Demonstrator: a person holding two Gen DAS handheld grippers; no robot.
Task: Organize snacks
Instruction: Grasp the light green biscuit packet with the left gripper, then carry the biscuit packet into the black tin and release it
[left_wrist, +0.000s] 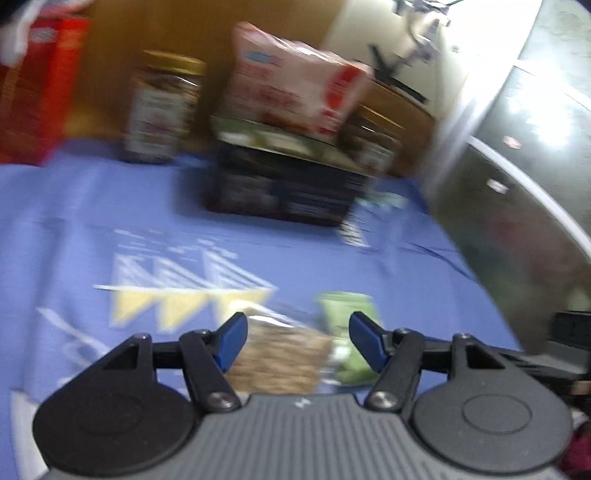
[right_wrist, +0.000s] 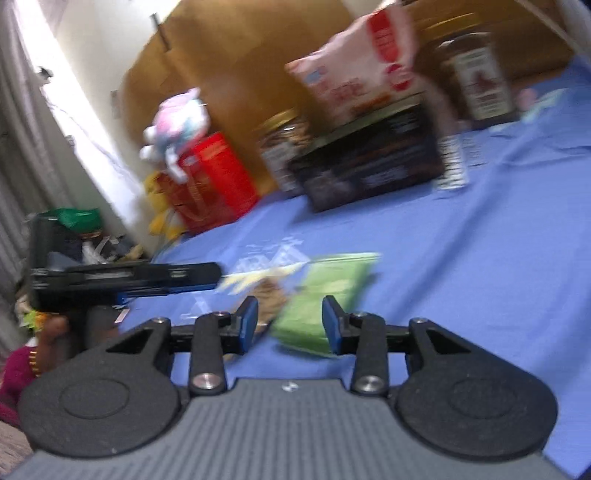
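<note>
While both gape, left tool (left_wrist: 295, 341) straddles granola packet (left_wrist: 284, 362).

A flat green foil snack packet (right_wrist: 325, 295) lies on the blue cloth beside a clear packet of brown crumbly snack (left_wrist: 280, 358). Farther back, a pink-and-white snack bag (left_wrist: 291, 96) rests on a black cardboard box (left_wrist: 284, 188), flanked by two gold-lidded glass jars (left_wrist: 159, 110).

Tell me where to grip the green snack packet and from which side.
Grip the green snack packet across its near short edge, coming from the front with the right gripper. It lies flat on the blue cloth, that end already between the open jaws.
</note>
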